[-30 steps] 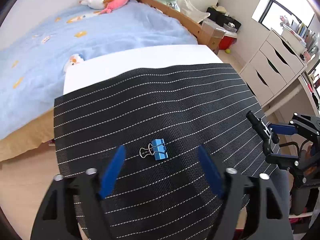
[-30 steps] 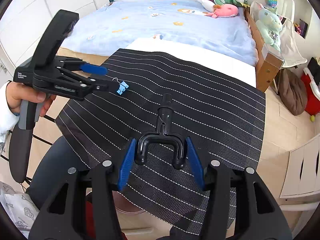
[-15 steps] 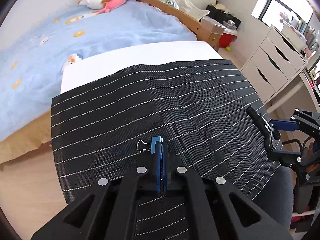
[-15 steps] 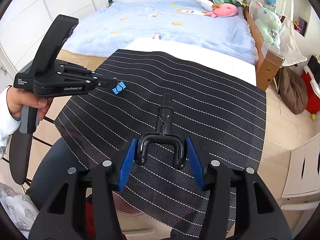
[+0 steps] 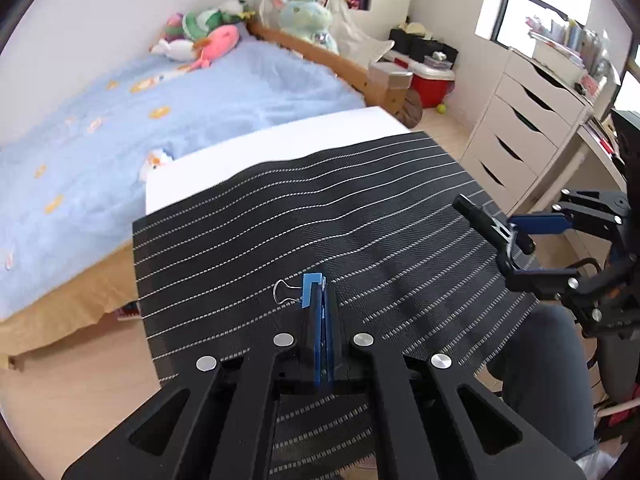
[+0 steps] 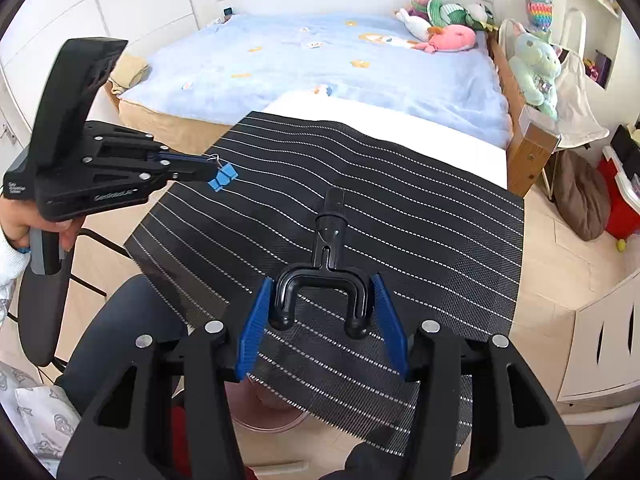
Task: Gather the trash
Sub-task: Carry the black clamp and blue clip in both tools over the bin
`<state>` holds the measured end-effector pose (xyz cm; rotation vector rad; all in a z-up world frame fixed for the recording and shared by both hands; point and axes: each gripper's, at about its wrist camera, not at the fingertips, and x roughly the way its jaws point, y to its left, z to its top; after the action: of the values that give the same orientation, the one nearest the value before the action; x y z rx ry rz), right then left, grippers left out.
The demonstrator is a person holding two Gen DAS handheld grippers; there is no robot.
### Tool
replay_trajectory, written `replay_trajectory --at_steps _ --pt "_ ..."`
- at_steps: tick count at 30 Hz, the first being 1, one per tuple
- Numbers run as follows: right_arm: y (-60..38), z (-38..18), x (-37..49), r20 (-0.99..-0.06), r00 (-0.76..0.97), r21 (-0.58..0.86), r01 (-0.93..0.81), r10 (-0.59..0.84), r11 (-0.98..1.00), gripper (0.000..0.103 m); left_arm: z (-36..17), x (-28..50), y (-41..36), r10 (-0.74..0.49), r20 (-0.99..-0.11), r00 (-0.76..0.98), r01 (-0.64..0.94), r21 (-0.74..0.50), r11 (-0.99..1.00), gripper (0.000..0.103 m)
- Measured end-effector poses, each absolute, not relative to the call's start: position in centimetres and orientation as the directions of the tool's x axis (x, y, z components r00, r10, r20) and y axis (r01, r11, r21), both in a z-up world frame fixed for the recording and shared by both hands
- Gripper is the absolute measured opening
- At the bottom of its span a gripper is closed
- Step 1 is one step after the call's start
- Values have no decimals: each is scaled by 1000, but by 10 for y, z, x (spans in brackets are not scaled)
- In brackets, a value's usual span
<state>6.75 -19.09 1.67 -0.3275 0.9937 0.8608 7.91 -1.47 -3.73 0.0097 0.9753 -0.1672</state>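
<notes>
Left gripper (image 5: 320,292) with jaws brought together, clamped on the blue binder clip (image 6: 222,176); the clip projected from the fingertips with its wire loop (image 5: 285,291) out to the left in the left wrist view, and in the right wrist view it appeared clear of the black striped mat (image 6: 400,216), though contact could not be excluded; right gripper (image 6: 322,312) with jaws part-way apart, its blue pads pressed on the two prongs of a black forked tool (image 6: 328,248), whose long axis ran forward along the fingers toward the bed (image 6: 340,64); the clip lay forward and to the left of that tool, well apart from it, so the left hand (image 6: 24,224) alone had charge of it; no bin could be identified in either view, so the direction of carry could not be judged; writing on the left gripper's body read "GenRobot.AI"; a smaller label behind it was illegible.
</notes>
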Motion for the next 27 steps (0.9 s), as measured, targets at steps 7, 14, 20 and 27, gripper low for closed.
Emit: replay_trajectory --at_steps 7,14,20,27 --pt "-197 34 39 -818 274 121 -778 506 617 51 -12 40 -28 -152 -784 602 185 -49 982 1" --pt "-205 48 8 -799 273 131 -791 536 598 51 0 2 -36 -188 -757 626 210 -68 975 1" --pt "-212 57 -21 -789 274 126 -803 549 582 51 2 -24 -45 -205 -747 632 227 -74 971 1" --pt "-216 58 -54 -794 250 132 -819 554 559 51 0 -52 -50 -214 -741 636 229 -84 970 1"
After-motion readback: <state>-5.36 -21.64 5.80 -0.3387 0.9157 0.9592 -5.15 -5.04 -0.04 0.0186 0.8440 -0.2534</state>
